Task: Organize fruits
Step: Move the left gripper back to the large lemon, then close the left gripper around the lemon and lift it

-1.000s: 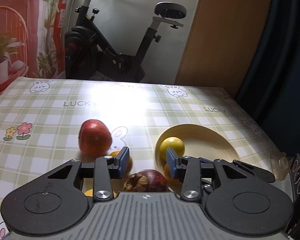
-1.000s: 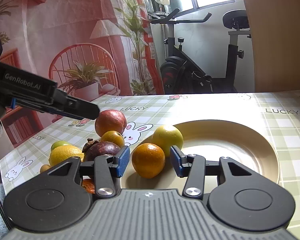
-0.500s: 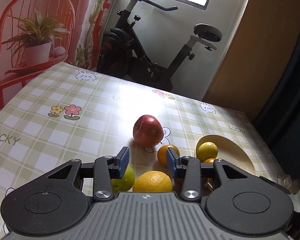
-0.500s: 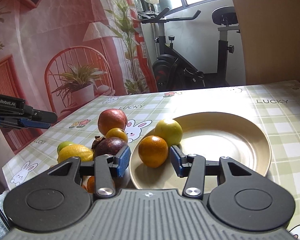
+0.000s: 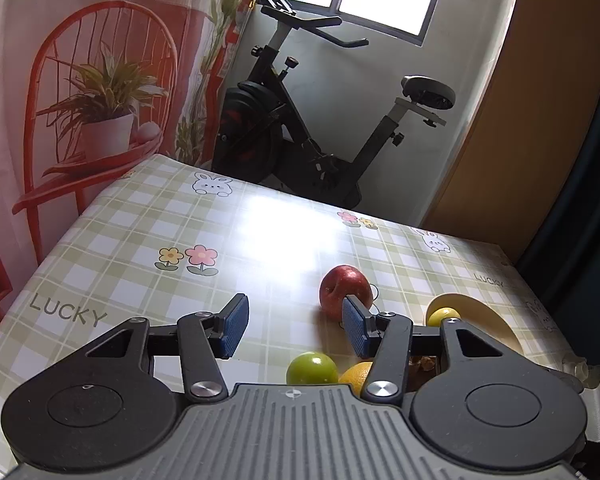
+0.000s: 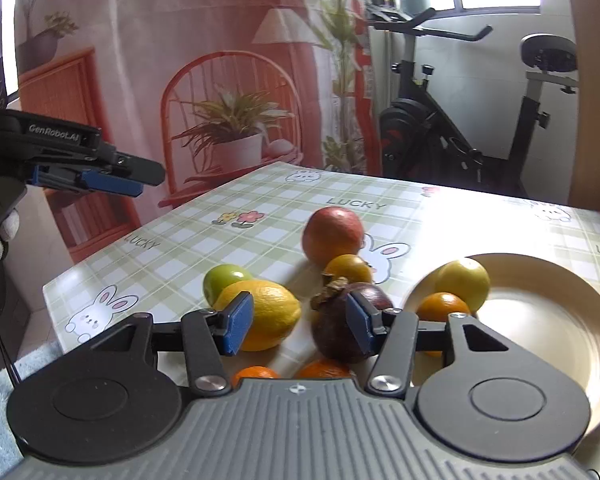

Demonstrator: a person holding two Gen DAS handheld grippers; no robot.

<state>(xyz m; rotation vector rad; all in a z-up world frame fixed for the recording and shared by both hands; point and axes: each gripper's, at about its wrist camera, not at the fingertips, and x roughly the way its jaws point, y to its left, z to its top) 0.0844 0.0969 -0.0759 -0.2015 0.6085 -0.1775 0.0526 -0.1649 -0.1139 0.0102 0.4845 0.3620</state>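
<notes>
Both claws have just spread wide and empty. The right gripper point(image 6: 298, 322) has swung from the plate point(image 6: 540, 320) toward the mangosteen point(image 6: 340, 330) at one o'clock, likely next; the left gripper point(image 5: 296, 330) hangs raised.

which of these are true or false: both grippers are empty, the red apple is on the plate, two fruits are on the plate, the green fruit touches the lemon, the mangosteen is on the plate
1. Both grippers are empty. True: the left gripper and right gripper are open, holding nothing.
2. The red apple is on the plate. False: it sits on the tablecloth.
3. Two fruits are on the plate. True: a yellow citrus and an orange.
4. The green fruit touches the lemon. True.
5. The mangosteen is on the plate. False: it is beside it.
</notes>
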